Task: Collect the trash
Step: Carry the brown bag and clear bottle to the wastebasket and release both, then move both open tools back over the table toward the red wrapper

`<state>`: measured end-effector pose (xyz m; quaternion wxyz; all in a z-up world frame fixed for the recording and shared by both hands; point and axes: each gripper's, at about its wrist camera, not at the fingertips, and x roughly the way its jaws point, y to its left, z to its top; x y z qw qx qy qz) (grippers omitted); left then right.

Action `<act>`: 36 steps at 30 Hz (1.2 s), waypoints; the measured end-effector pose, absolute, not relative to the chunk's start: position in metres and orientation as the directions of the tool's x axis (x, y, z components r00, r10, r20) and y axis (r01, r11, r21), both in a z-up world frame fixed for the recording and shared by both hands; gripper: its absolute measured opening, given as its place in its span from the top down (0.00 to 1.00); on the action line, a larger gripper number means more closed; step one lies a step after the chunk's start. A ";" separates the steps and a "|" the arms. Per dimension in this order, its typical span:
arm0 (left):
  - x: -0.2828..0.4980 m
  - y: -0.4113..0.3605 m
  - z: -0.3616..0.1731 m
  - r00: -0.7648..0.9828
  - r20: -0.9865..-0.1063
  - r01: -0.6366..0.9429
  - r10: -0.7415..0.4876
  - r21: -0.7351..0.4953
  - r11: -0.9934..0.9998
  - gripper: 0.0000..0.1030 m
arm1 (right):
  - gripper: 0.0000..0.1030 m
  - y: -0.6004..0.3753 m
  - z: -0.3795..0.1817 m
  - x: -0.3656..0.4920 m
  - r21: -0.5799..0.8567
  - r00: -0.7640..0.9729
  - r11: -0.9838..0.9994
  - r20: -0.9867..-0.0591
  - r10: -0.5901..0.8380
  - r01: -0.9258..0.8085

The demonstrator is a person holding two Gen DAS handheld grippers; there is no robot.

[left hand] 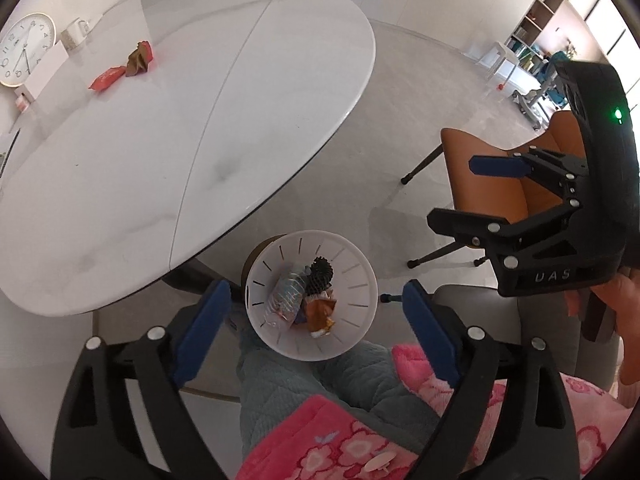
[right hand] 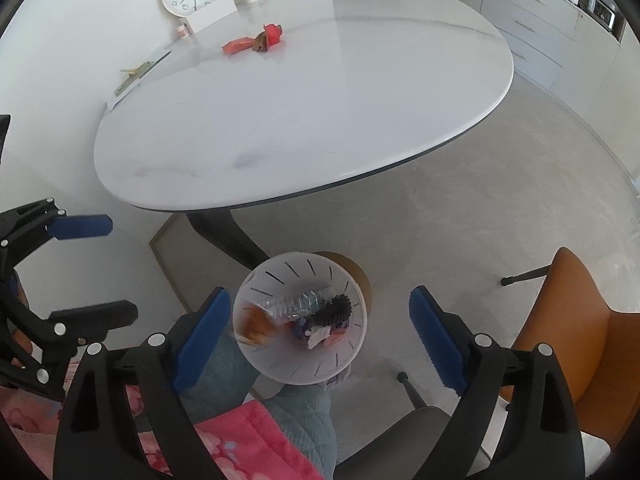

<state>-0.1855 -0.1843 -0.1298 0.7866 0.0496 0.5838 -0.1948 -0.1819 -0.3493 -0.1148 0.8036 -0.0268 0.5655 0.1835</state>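
I have the left tongs spread wide, blue pads well apart, nothing between them and nothing touched. My right tongs stand just as wide and just as empty; in the left wrist view I see them off to the side, jaws parted over bare floor.

Below both pairs, on the floor beside the person's legs in quilted grey-blue trousers, sits the round white slotted plastic waste bin. Inside it lie a crushed clear plastic bottle, a black ridged piece and an orange-and-white wrapper, piled against each other.

Further out, the white marble-look oval tabletop carries two pieces of trash near its far side: a flat red packet and, just beside it, a crumpled red-and-brown wrapper. Beyond them a round white wall clock leans at the tabletop's edge, with a white mug near it. An orange-seated chair stands on the floor, apart from the tabletop.
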 end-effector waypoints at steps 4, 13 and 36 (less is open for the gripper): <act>-0.180 -0.182 -0.129 0.250 -0.941 0.331 -0.227 -0.137 0.934 0.12 | 0.05 -0.350 -0.114 -0.181 0.155 0.300 0.934 -0.919 0.256 -0.321; -0.174 -0.172 -0.121 0.284 -0.940 0.288 -0.191 -0.106 0.952 0.09 | 0.02 -0.351 -0.111 -0.172 0.160 0.296 0.939 -0.921 0.253 -0.305; -0.067 -0.069 -0.107 0.367 -0.926 0.148 -0.091 -0.038 0.988 0.07 | 0.02 -0.278 -0.095 -0.065 0.164 0.316 0.939 -0.912 0.261 -0.303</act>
